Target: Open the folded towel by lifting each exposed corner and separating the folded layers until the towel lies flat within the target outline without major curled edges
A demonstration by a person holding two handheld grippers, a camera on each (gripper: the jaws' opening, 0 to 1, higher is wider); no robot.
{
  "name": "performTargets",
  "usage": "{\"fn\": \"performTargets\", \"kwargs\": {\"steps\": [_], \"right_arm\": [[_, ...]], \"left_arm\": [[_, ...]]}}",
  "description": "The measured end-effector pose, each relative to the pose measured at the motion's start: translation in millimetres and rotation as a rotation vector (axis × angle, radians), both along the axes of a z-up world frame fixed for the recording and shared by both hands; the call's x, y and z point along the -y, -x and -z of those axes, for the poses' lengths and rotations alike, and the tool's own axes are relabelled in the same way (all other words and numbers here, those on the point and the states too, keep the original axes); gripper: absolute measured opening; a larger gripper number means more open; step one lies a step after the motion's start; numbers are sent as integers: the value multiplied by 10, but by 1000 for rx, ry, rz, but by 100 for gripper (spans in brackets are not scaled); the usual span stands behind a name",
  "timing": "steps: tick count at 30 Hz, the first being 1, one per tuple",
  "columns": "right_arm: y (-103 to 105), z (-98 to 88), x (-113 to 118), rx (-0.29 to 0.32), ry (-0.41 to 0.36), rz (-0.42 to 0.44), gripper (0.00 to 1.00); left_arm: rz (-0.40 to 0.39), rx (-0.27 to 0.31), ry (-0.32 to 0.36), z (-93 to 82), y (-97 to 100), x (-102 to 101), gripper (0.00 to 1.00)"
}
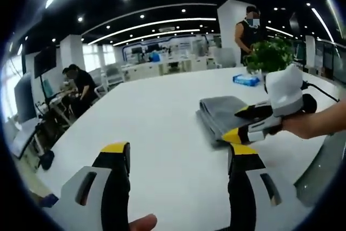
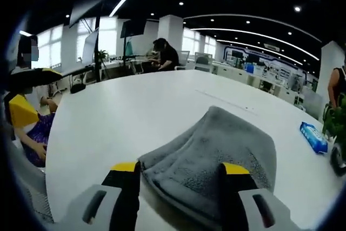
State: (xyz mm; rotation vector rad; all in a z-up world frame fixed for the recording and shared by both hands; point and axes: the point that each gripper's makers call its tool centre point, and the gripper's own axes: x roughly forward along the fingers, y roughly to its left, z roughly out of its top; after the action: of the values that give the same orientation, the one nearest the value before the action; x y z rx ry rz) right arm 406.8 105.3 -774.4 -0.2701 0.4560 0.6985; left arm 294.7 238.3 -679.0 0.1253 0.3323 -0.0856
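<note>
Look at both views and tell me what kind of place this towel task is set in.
Probably an open-plan office: a large white table holds the folded grey towel, rows of desks stand behind, and long ceiling light strips run overhead.

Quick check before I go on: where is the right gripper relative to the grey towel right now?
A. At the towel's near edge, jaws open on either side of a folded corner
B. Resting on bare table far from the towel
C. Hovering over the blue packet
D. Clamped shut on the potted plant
A: in the right gripper view the right gripper has its jaws open astride the near corner of the folded grey towel.
</note>
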Motion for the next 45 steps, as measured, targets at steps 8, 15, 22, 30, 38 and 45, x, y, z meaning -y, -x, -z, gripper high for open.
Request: {"fn": "performTargets", "kwargs": {"steps": [8,15,22,30,38,45], "right_arm": [[-51,76,4,-12,16,45,48],[-65,57,47,-32,-1,73,25],[-13,28,15,-40,-4,71,10],[-65,-116,57,-63,-56,92,5],[-78,-272,87,-27,-45,80,5],[-123,-408,207,0,-60,94,5]], "left_arm": [[20,-20,-4,39,8,33,71],[25,-29,-12,63,3,24,70],[12,-41,-36,90,11,-34,68],[20,-46,-40,99,6,-22,67],[21,-62,-74,119,19,-36,63],[23,-73,-69,147,9,-32,64]]}}
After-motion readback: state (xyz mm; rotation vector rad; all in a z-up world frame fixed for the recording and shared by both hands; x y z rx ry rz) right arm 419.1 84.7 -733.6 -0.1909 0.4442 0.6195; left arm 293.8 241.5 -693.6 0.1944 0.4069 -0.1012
